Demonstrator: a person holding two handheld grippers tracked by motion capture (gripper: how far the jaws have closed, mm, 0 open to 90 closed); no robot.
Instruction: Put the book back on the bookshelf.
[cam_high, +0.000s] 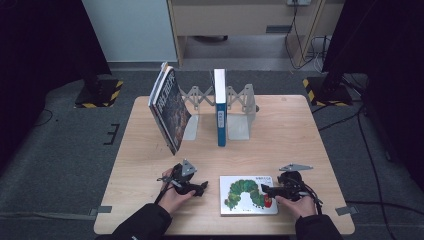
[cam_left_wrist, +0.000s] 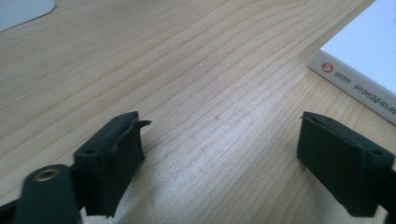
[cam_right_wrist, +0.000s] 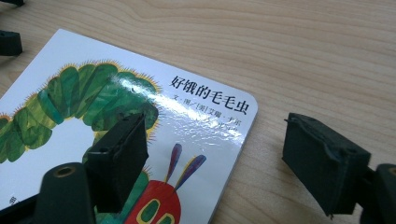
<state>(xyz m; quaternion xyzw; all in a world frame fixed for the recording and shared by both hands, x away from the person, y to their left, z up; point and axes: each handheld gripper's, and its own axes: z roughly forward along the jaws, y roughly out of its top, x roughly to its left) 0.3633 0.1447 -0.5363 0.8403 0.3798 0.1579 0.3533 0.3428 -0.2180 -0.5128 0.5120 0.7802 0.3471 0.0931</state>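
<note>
The picture book (cam_high: 248, 194) lies flat, cover up, near the front edge of the bench (cam_high: 300, 130), between the two hands and nearer the right one. It looks like a board book: thick, stiff, with rounded corners and a glossy cover that throws back the light in the right gripper view (cam_right_wrist: 140, 121). I judge it light enough for one tool but slippery on its faces, and unlikely to bend or tear.

Going from the left: the left tool (cam_high: 197, 188) rests low over bare wood just left of the book, its jaws spread wide with nothing between them; in its own view (cam_left_wrist: 219, 154) the book's white corner (cam_left_wrist: 369, 70) sits off to the upper right, apart from both pads. The right tool (cam_high: 265, 190) is at the book's right edge, jaws parted, one pad over the cover and the other over the wood beyond the edge (cam_right_wrist: 233, 172) (so the edge lies between them, but neither pad presses on it yet).

Lying flat, the book offers only its thin edge. The best hold is probably across that right edge, after tipping or sliding it to get a pad underneath. At the back, a leaning book (cam_high: 170, 107) and an upright blue one (cam_high: 220, 107) stand in a metal rack (cam_high: 240, 112).
</note>
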